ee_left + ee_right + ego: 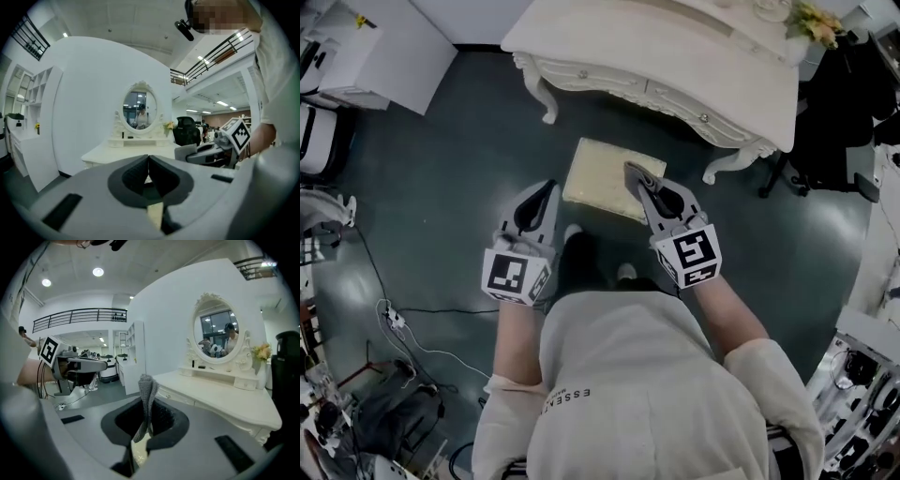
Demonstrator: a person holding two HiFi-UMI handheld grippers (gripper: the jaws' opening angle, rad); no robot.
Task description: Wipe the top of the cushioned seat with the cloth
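Holding cloth above seat, both tools low

Right tool (630, 171) is clamped on the grey knit cloth (146, 397). In the right gripper view the cloth stands up as a folded strip between the dark pads, with its top poking out past the tips. Left tool (547, 186) has its jaws pinched together at the tips with nothing between them, as the left gripper view shows.

Cream cushioned seat (598, 169) sits on the dark floor (441, 169), just in front of the ornate white bench (675, 47). In the head view the right tool's tip lies over the seat's near right part; whether the cloth touches the seat cannot be told. The left tool's tip is just off the seat's near left edge, over floor.

An oval mirror (218, 336) and flowers (814, 21) stand on the bench.
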